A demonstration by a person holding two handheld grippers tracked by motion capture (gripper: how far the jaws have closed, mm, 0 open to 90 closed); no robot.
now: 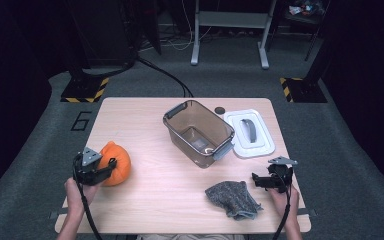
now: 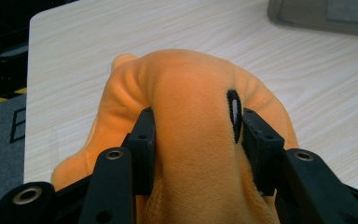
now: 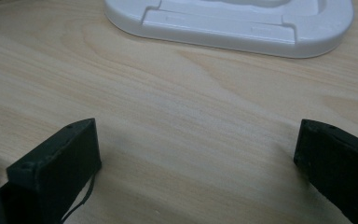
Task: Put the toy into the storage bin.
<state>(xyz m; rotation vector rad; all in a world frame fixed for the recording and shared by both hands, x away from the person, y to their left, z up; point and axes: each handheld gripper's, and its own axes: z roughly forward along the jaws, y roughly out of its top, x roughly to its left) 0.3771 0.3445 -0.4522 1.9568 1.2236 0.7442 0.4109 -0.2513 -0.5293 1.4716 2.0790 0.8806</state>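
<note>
The orange plush toy [image 1: 114,163] sits on the tabletop [image 1: 150,190] well to the left of the clear plastic bin [image 1: 198,132], and it looks properly squishy: in the left gripper view the left tool [image 2: 198,133] is pinched on its middle and the fabric bulges out around both pads. I'd guess it's light, floppy, not fragile and not slippery, so the fat middle looks like the safest bite. The right tool [image 1: 258,181] hovers in front of the bin and to its right, jaws spread wide with nothing in them, with a grey cloth [image 1: 232,199] just beside it and the white lid [image 1: 250,132] to the right of the bin
</note>
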